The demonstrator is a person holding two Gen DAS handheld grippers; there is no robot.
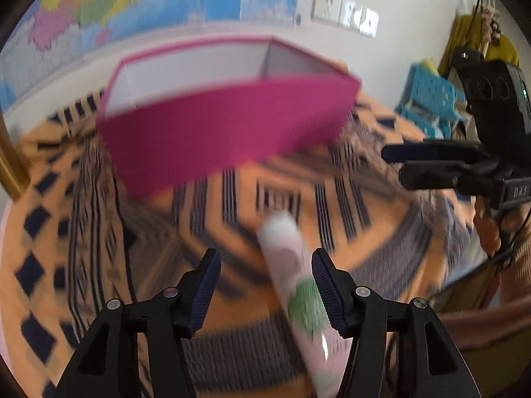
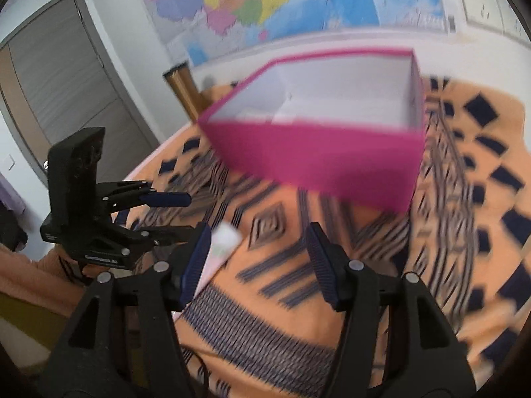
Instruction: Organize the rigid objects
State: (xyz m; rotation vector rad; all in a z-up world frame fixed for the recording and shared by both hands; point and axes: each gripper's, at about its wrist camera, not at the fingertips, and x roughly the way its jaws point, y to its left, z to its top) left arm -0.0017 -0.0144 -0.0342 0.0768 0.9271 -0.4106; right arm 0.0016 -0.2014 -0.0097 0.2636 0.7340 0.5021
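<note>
Patterned orange blanket (image 2: 298, 315) spreads wide around a pink box (image 2: 318, 159), open-topped, white inside, with something pale in it, too blurred to name. Left hand-held gripper (image 1: 265, 285) is spread, a white-and-green tube (image 1: 298, 285) lying between its fingers. Right hand-held gripper (image 2: 259, 262) is spread, holding nothing.

Left gripper (image 1: 265, 293) jaws apart; right gripper (image 2: 259, 262) jaws apart, both over cloth.
</note>
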